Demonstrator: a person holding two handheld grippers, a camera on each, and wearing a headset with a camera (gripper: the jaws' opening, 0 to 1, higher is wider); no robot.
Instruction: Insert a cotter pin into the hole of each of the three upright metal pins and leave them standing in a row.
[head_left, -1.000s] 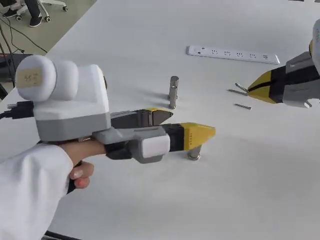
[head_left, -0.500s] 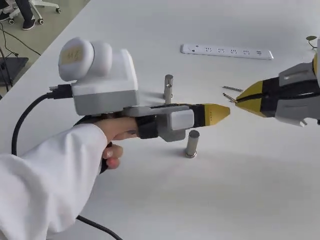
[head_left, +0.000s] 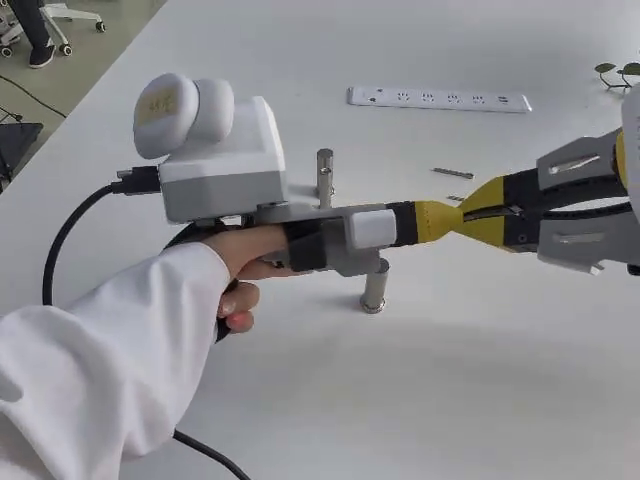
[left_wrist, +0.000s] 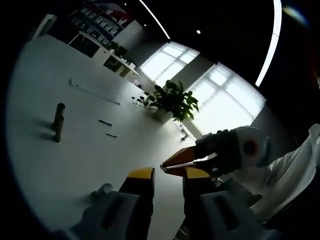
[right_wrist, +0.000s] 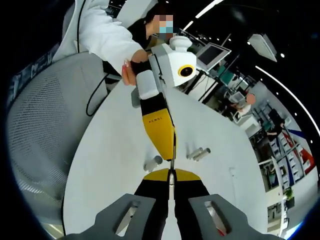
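Observation:
Two upright metal pins stand on the white table, one (head_left: 374, 290) just below my left gripper and one (head_left: 324, 178) farther back. My left gripper (head_left: 440, 222) and right gripper (head_left: 468, 222) meet tip to tip above the table. In the left gripper view the left gripper (left_wrist: 167, 175) is open, and the right gripper's tip (left_wrist: 165, 168) pokes between its jaws. In the right gripper view the right gripper (right_wrist: 171, 176) is shut on a thin cotter pin (right_wrist: 172, 159) that reaches up to the left gripper's yellow fingers (right_wrist: 160, 130).
A loose cotter pin (head_left: 452, 173) lies on the table behind the grippers. A white power strip (head_left: 438, 98) lies along the far side, with a potted plant (head_left: 620, 70) at the far right. A black cable (head_left: 60, 240) trails from the left gripper.
My left gripper has risen from beside the near metal pin and moved right. The right gripper came left with the cotter pin until the two tips met.

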